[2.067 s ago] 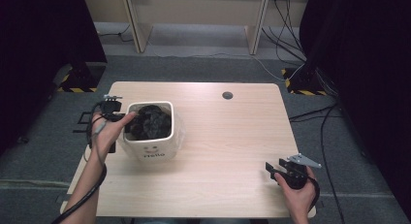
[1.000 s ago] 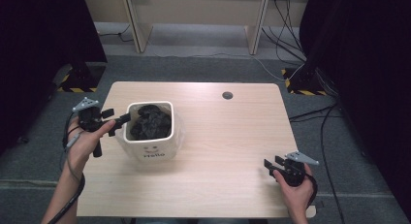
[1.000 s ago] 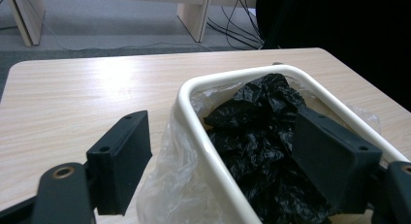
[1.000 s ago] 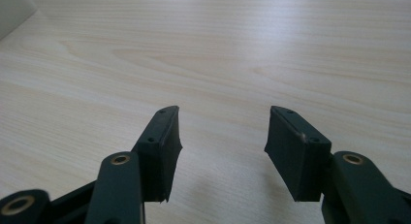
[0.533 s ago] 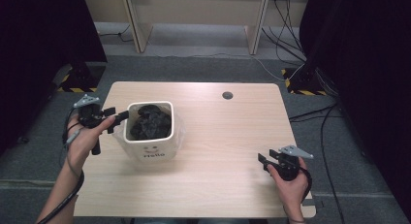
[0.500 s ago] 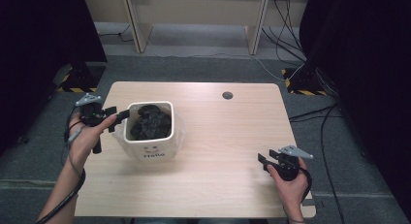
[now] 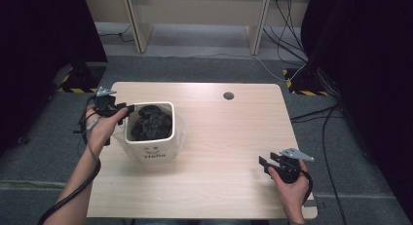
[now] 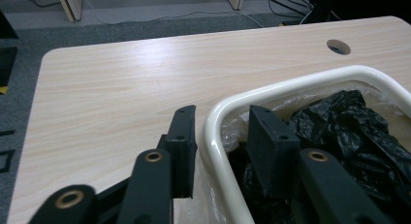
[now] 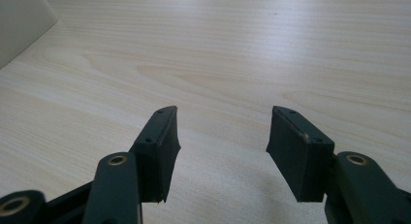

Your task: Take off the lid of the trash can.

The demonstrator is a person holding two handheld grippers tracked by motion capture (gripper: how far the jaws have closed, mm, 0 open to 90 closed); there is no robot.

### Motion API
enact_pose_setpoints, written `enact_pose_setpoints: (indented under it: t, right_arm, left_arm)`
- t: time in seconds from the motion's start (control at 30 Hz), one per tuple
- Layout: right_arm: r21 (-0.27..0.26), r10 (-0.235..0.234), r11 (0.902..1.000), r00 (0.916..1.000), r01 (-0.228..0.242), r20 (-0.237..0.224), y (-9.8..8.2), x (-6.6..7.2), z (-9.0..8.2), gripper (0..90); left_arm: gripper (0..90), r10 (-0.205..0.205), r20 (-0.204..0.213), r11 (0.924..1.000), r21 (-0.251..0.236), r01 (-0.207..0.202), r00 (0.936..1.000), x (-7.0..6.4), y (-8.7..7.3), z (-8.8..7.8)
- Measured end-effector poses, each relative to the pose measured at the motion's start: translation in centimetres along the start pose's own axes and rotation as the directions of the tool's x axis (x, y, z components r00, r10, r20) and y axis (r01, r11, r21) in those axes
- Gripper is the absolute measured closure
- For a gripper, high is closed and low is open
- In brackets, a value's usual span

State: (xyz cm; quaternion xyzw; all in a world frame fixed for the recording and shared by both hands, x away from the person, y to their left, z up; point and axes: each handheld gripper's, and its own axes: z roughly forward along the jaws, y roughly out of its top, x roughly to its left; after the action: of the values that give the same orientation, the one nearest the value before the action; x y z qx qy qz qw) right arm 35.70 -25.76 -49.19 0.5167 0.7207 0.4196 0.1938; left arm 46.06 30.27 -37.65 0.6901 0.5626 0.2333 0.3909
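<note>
A white bin (image 7: 152, 154) with a clear liner stands on the left of the wooden table (image 7: 229, 132), and a crumpled black plastic bag (image 7: 152, 122) lies inside it. My left gripper (image 7: 126, 108) straddles the bin's left rim (image 8: 291, 86). In the left gripper view (image 8: 221, 115) one jaw is outside the wall and the other inside beside the black bag (image 8: 349, 122). The jaws have just been closing, and a small gap to the rim still shows on each side. My right gripper (image 7: 263, 161) hovers low over bare wood at the front right. It is open (image 9: 220, 117) and holds nothing.
A round cable hole (image 7: 228, 95) sits near the table's far edge. Grey carpet, cables and furniture legs lie beyond the table. Bare wood stretches between the bin and the right gripper. A corner of the white bin (image 9: 19, 20) shows at the top left of the right gripper view.
The left gripper has moved right from beside the bin onto its left rim, and its jaws have narrowed around it. The right gripper has barely shifted.
</note>
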Motion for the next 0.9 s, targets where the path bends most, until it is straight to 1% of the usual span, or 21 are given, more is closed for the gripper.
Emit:
enact_pose_setpoints:
  t: [0.03,0.1,0.2,0.3,0.43,0.5,0.53,0.6,0.8,0.9]
  right_arm:
    - [0.002,0.001,1.0,1.0,-0.001,0.0,0.0,0.0,0.0,44.3]
    - [0.006,0.002,1.0,1.0,-0.002,-0.001,-0.1,0.0,0.1,44.3]
    - [0.009,0.001,1.0,1.0,-0.001,-0.001,-0.1,0.0,0.2,44.2]
    - [0.011,0.002,0.9999,1.0,-0.002,-0.001,-0.2,0.0,0.2,44.1]
    - [0.011,0.005,0.9999,1.0,-0.005,0.001,-0.3,0.0,0.2,43.9]
    - [0.013,0.008,0.9999,1.0,-0.008,0.0,-0.3,0.0,0.2,43.7]
    - [0.013,0.008,0.9999,1.0,-0.008,0.0,-0.3,-0.1,0.2,43.6]
    - [0.015,0.008,0.9999,1.0,-0.008,0.001,-0.3,-0.1,0.2,43.5]
    - [0.016,0.009,0.9998,1.0,-0.009,0.001,-0.4,-0.1,0.3,42.9]
    - [0.018,0.01,0.9998,1.0,-0.01,0.002,-0.4,-0.2,0.3,42.8]
  left_arm:
    - [65.2,-0.002,-0.001,1.0,0.007,0.002,1.0,0.0,0.0,0.1]
    - [66.6,-0.002,-0.017,0.9998,0.019,0.002,0.9999,0.1,0.0,0.3]
    - [67.9,-0.002,-0.033,0.9997,0.023,0.003,0.9994,0.1,0.1,0.7]
    - [69.7,0.004,-0.043,0.9995,0.033,-0.003,0.9991,-0.1,0.1,1.0]
    - [70.2,0.008,-0.044,0.9992,0.039,-0.006,0.999,-0.3,0.0,1.2]
    - [70.6,0.015,-0.054,0.9992,0.039,-0.013,0.9984,-0.4,0.0,1.3]
    - [70.8,0.024,-0.066,0.9989,0.041,-0.022,0.9975,-0.6,0.0,1.3]
    - [70.9,0.03,-0.071,0.9988,0.042,-0.027,0.997,-0.7,0.1,1.3]
    - [74.4,0.055,-0.106,0.9978,0.042,-0.051,0.9928,-1.1,0.2,1.2]
    - [75.7,0.057,-0.114,0.9978,0.041,-0.053,0.9919,-1.2,0.2,1.1]
